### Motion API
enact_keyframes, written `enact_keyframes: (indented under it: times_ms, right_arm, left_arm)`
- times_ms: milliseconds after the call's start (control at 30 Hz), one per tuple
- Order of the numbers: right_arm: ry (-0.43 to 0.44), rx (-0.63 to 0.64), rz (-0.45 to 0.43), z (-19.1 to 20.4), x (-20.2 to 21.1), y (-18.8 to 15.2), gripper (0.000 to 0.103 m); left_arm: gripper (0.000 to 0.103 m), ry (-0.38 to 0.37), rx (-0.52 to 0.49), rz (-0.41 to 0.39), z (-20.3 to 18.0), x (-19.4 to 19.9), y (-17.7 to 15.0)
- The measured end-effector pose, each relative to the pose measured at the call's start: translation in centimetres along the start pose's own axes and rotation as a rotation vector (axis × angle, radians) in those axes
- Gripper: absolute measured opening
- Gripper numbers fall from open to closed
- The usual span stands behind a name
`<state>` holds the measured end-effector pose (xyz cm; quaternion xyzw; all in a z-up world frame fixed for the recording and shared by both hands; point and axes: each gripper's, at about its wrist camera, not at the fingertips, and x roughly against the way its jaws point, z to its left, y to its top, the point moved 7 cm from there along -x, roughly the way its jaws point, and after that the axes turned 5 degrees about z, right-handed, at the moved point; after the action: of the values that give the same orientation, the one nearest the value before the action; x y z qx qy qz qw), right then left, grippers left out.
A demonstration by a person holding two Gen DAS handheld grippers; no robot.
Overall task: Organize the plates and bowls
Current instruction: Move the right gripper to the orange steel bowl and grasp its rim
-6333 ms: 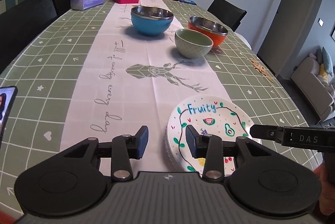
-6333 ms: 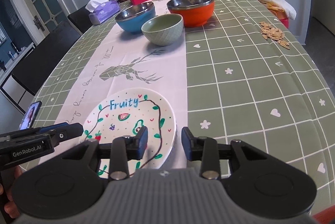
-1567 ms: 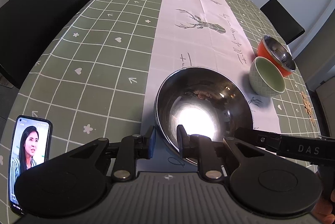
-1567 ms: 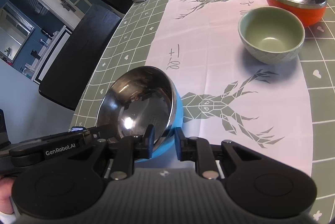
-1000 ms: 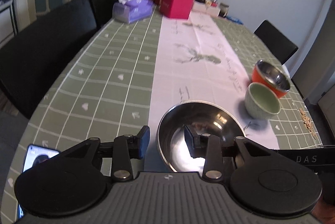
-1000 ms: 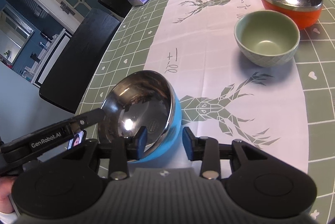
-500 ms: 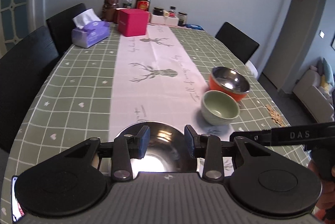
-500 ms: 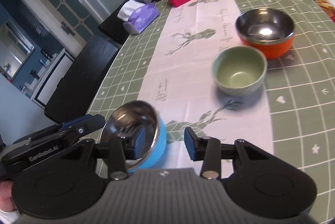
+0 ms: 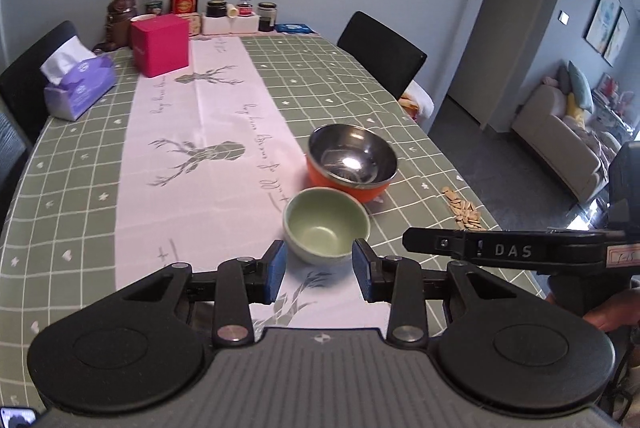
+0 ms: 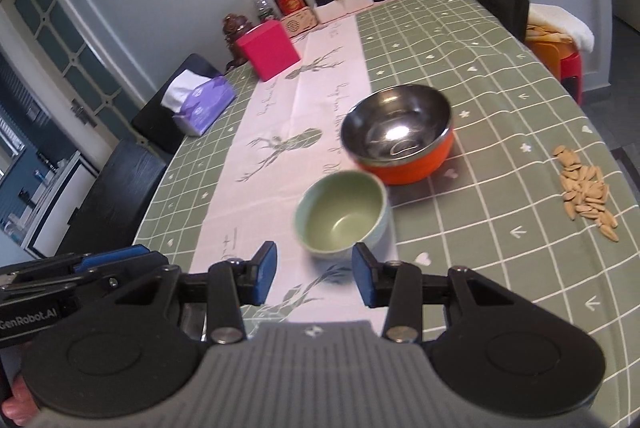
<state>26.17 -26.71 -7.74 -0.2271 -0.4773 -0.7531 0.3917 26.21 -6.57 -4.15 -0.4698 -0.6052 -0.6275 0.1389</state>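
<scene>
Item: left gripper (image 9: 318,270). Black plastic body, ribbed grey top, blue-padded fingers. Jaws stood partly apart with nothing between the pads; held above the table's near end.

Item: right gripper (image 10: 314,274). Same build. Jaws likewise partly apart and empty, with the table runner showing through the gap.

Item: green bowl (image 9: 326,224). Small, round, glazed ceramic, pale green inside. Empty. Stood on the edge of the runner, just beyond both grippers' fingertips, touched by neither.

Item: orange bowl (image 9: 352,160). Larger, round, orange outer shell with a polished steel lining that caught a bright glare. Empty. Stood just behind the green bowl, the two very close; contact could not be told.

Item: tablecloth (image 9: 72,196). Sage green, white grid with small hearts and stars.

Item: runner (image 9: 200,148). Pale pink-white, printed with geometric deer and script, laid lengthwise.

Item: seeds (image 10: 586,192). Loose pale scatter on the cloth, to the right of the bowls.

Item: tissue pack (image 9: 78,88). Soft purple wrapper, white tissue protruding.

Item: pink box (image 9: 160,44). Square, matte.

Item: bottles and jars (image 9: 224,8). Glass, grouped at the far end against the wall.
</scene>
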Motion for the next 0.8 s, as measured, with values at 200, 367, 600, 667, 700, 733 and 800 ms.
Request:
enact_keyframes:
  times_ms: [200,367,600,667,700,733,800]
  right_arm:
    - [-0.039,-0.048,-0.015,-2.4,-0.8,2.0,0.041]
    - [-0.089,-0.057,-0.017,-4.0,-2.0,4.0,0.041]
    - [-0.119,-0.095,-0.007,-7.3,-4.2,6.7,0.040]
    - [-0.120,-0.105,0.001,-8.1,-5.1,7.4,0.039]
    - [-0.116,-0.107,0.003,-8.3,-5.4,7.6,0.039]
    - [-0.115,-0.109,0.006,-8.6,-5.9,8.0,0.037]
    - [-0.112,-0.109,0.011,-8.9,-6.8,8.5,0.037]
  left_arm:
    - [0.042,-0.007,-0.031,0.040,-0.9,-2.9,2.6]
    - [0.042,-0.010,-0.019,0.061,-0.3,-5.7,4.7]
    - [0.042,0.008,-0.019,0.074,0.5,-10.1,7.3]
    - [0.041,0.019,-0.025,0.093,0.6,-11.6,7.6]
    - [0.039,0.029,-0.025,0.099,0.7,-12.4,7.8]
    - [0.038,0.032,-0.023,0.105,0.9,-13.1,7.8]
    - [0.038,0.022,-0.014,0.113,1.2,-14.4,8.0]
